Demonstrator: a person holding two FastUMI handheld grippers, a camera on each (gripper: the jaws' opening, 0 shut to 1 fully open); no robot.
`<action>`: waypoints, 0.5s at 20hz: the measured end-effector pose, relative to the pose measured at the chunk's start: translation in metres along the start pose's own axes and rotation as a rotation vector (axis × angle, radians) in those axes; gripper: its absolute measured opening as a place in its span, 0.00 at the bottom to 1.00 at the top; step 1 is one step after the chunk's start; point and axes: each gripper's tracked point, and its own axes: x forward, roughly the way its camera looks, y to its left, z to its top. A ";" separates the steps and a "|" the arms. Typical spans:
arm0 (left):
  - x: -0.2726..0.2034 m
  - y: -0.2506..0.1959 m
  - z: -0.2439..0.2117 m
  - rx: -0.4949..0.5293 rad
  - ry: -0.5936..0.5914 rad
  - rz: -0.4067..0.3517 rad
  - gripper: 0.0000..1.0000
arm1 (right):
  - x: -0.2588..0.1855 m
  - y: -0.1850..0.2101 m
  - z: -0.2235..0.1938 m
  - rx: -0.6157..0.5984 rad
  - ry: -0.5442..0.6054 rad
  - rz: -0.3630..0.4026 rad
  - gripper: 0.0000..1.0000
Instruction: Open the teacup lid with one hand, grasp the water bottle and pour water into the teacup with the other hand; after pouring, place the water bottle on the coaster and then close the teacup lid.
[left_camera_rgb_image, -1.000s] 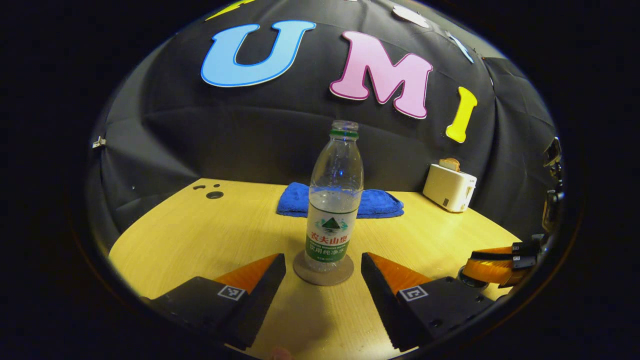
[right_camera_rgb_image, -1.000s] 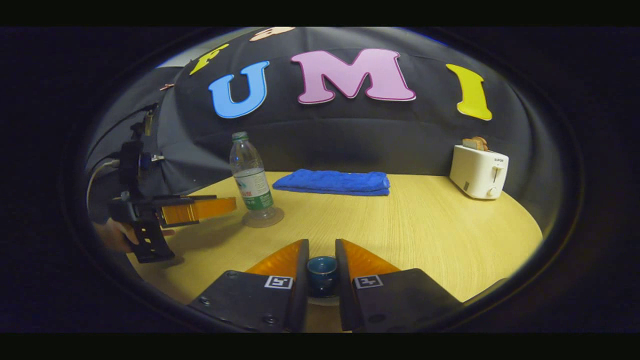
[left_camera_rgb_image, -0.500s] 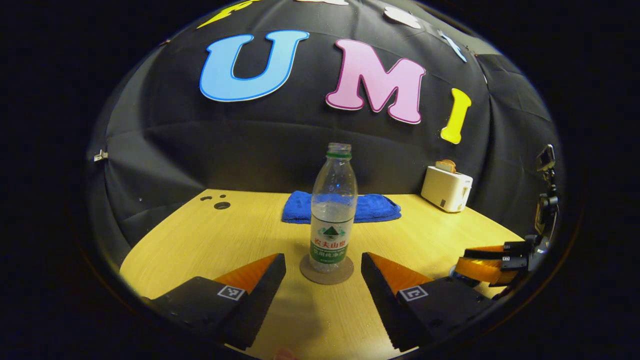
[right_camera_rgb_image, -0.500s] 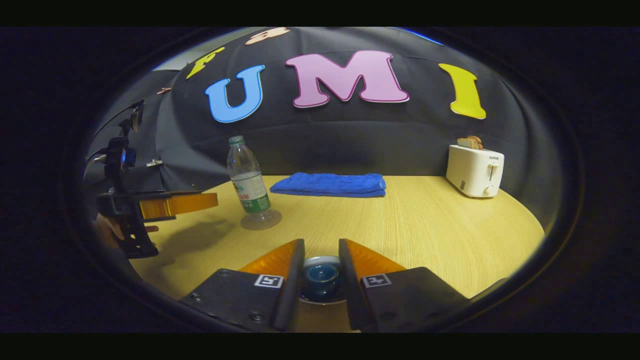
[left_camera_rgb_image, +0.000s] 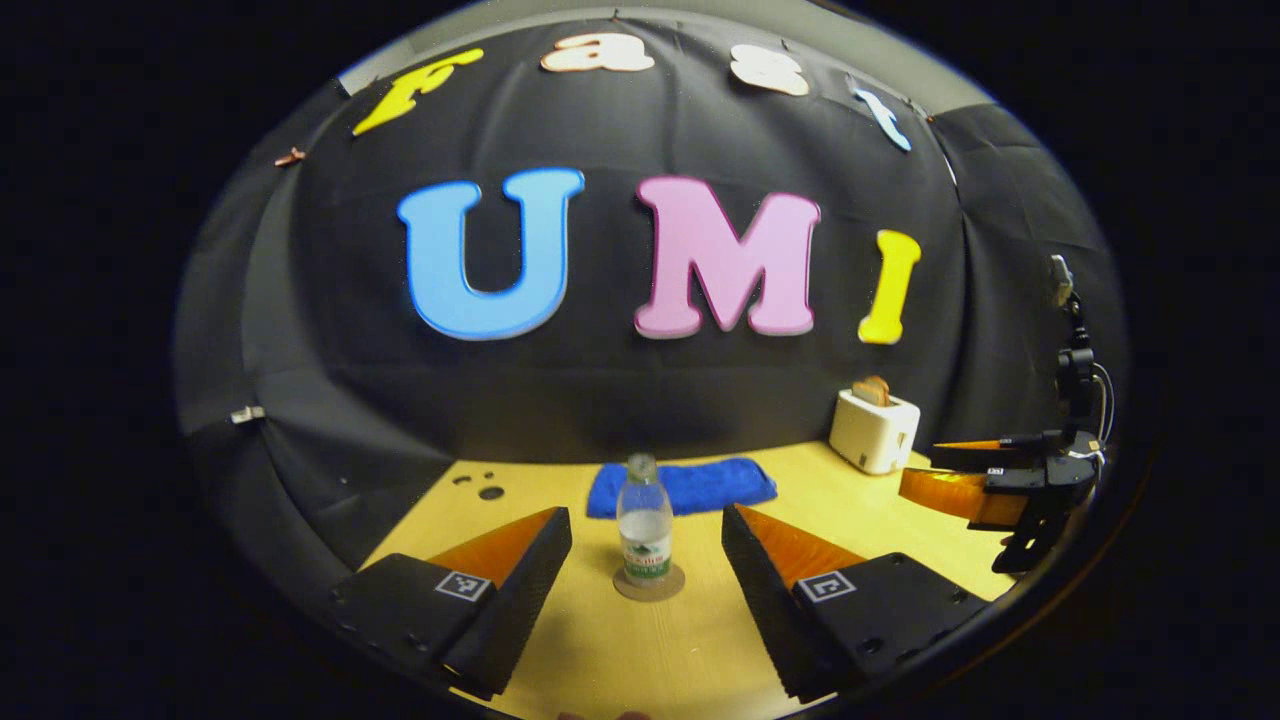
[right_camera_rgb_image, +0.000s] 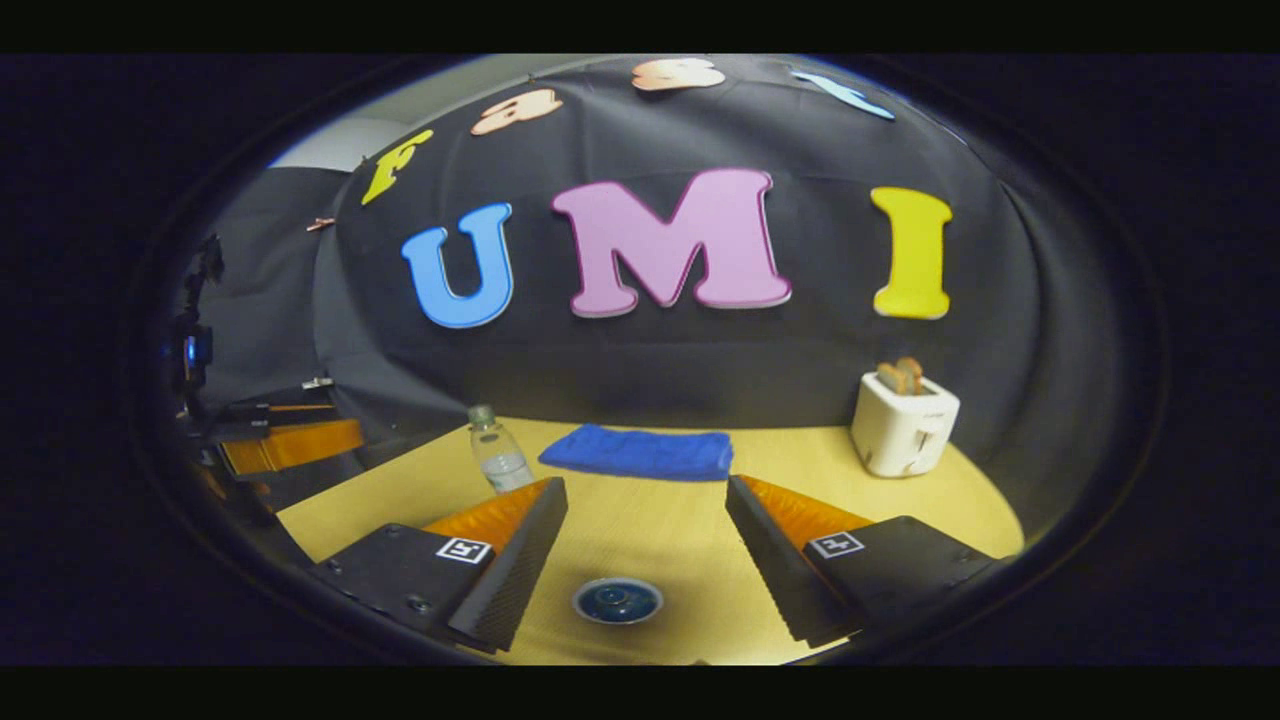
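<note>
Task apparently complete: the water bottle (left_camera_rgb_image: 645, 530) stands upright on its coaster (left_camera_rgb_image: 649, 583), the lidded teacup (right_camera_rgb_image: 617, 600) sits on the worktop (right_camera_rgb_image: 660, 530), and both the left tongs (left_camera_rgb_image: 647, 570) and right tongs (right_camera_rgb_image: 646, 560) hang apart, empty, above them.

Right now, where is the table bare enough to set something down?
Bare wood runs between the teacup and the towel, and right of it up to the toaster. The left side is tighter: the bottle on its coaster.
</note>
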 end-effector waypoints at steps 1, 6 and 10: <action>-0.012 0.000 0.021 -0.005 -0.030 0.022 0.95 | -0.012 -0.003 0.017 -0.018 -0.017 -0.003 0.99; -0.067 -0.011 0.080 -0.007 -0.126 0.071 0.95 | -0.077 -0.011 0.067 -0.043 -0.085 -0.037 0.98; -0.099 -0.023 0.063 -0.035 -0.088 0.064 0.95 | -0.109 -0.015 0.062 -0.032 -0.076 -0.106 0.98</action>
